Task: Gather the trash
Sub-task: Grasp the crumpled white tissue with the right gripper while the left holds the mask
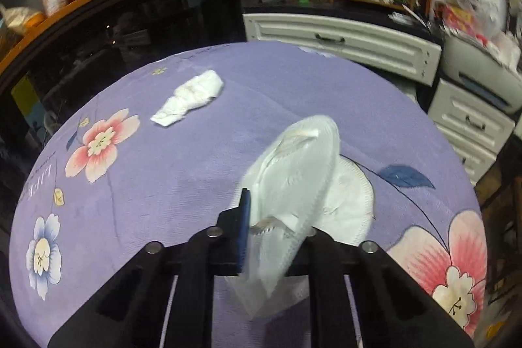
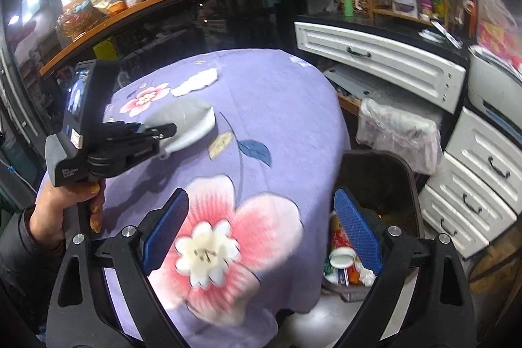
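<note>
Right wrist view, left to right: person's hand (image 2: 62,211) holds left gripper (image 2: 163,132) clamped on white face mask (image 2: 192,123) over purple floral tablecloth (image 2: 277,119) — crumpled tissue (image 2: 195,82) farther back; right gripper (image 2: 261,237) spread, empty — trash bin (image 2: 378,172) right of table.

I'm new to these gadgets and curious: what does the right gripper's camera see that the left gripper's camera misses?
Only the right view shows the dark trash bin beside the table, the hand holding the left gripper, and the open right gripper. Only the left view shows the face mask pinched close up. Both share the purple floral tablecloth and crumpled tissue.
</note>
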Available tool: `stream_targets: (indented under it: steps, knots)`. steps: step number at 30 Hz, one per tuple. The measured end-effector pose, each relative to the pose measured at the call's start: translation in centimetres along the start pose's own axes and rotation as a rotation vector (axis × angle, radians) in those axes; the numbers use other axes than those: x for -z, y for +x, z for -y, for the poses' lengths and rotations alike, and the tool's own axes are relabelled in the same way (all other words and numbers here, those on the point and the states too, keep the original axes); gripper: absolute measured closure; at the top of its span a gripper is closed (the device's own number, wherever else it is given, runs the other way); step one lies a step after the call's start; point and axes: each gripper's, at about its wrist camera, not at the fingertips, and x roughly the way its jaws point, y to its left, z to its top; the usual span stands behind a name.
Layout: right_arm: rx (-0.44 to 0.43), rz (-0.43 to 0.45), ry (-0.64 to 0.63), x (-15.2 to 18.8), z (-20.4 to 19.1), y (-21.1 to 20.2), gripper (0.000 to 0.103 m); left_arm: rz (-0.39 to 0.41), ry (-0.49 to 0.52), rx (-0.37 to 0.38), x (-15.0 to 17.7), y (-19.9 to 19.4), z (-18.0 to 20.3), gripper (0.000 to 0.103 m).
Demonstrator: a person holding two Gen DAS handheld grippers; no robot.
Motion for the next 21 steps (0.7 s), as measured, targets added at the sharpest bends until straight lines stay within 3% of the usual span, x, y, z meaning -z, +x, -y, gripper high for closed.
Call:
stream_targets:
  steps: [8,14,21]
  knots:
    - [-0.104,-0.011,-0.042,-4.5,-3.2,3.6,0.013,0.09,-0.142,0.014,-0.9,-2.2,-5.3,0.096]
    - [-0.198,-0.059,-0.049,-9.0,-6.1,8.7,0.013,0.192,-0.279,-0.09,-1.0,-3.3,-10.7,0.096]
    - [-0.207,-0.122,-0.042,-14.5,-9.4,17.7,0.013,0.216,-0.379,-0.173,-0.3,-3.9,-13.4,0.096]
